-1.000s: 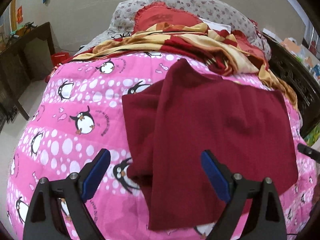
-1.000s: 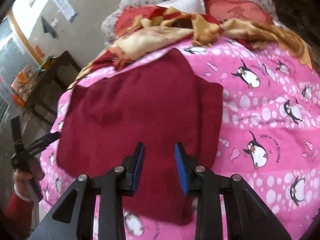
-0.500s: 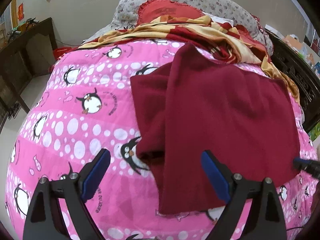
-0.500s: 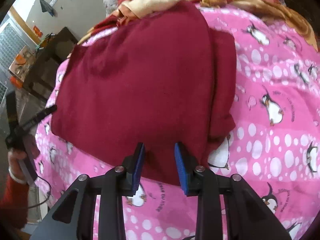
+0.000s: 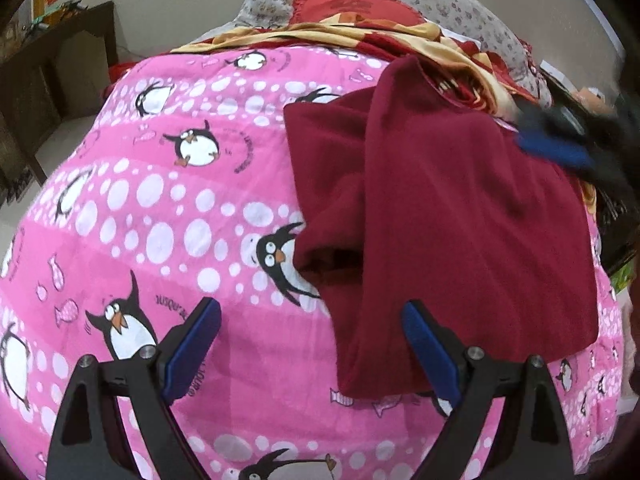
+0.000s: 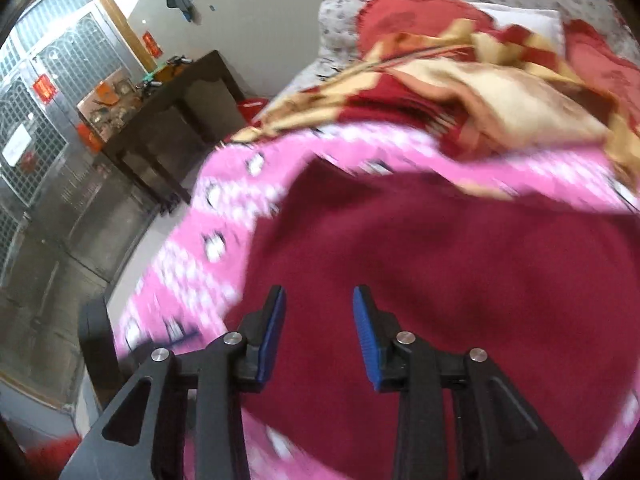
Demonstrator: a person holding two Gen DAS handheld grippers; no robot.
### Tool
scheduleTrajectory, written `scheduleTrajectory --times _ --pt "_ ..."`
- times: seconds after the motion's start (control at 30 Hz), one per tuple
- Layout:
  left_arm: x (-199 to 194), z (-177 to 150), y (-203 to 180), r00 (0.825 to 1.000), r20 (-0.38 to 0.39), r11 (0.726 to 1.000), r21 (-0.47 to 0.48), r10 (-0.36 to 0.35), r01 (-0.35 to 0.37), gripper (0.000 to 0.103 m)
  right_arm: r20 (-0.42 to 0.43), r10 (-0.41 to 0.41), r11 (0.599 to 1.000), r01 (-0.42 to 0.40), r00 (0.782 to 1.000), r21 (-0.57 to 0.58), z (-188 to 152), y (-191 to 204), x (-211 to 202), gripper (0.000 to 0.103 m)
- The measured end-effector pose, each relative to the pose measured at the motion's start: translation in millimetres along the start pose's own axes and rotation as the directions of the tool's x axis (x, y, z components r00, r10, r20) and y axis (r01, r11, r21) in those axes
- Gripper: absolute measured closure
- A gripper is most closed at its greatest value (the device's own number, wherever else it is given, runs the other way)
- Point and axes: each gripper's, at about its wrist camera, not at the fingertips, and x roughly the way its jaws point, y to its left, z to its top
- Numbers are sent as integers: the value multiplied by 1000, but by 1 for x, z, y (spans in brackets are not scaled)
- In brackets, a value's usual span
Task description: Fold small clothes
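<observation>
A dark red garment (image 5: 460, 220) lies partly folded on the pink penguin quilt (image 5: 160, 220), one side flap folded over the middle. My left gripper (image 5: 312, 344) is wide open and empty, just above the quilt at the garment's near left corner. My right gripper (image 6: 318, 332) is open a little and empty, low over the garment (image 6: 460, 280) near its far side; that view is motion blurred. The right gripper's blue fingertips (image 5: 556, 150) show blurred at the garment's far right in the left wrist view.
A red and cream blanket (image 5: 360, 36) and flowered pillows (image 5: 440, 0) are heaped at the bed's head. A dark wooden table (image 6: 168, 120) stands beside the bed, with barred windows (image 6: 44, 92) behind it. The pink quilt (image 6: 200, 248) edge drops to a tiled floor.
My left gripper has drifted left and nearer the quilt, staying wide open. My right gripper has swung fast from the garment's near edge to its far side, now facing the table and window.
</observation>
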Motion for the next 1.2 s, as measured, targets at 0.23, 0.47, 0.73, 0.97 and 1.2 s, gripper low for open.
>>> scheduleTrajectory --times 0.23,0.47,0.73,0.97,1.2 --pt "4 -2 5 999 -4 999 -30 -31 31 8 -90 -35 999 32 995 -32 39 37 84 37" --pt "4 -1 10 998 -1 997 -48 -58 58 8 -64 -84 995 80 994 -63 41 35 95 68" --pt "6 0 11 999 2 998 -50 -48 48 8 -104 -111 988 98 988 -118 37 35 125 67" --pt "8 0 11 999 3 998 -41 -49 49 8 -1 -36 996 36 999 -88 43 29 76 58" --pt "9 1 13 998 2 997 -45 -63 63 8 3 -123 989 123 992 -85 61 20 89 58"
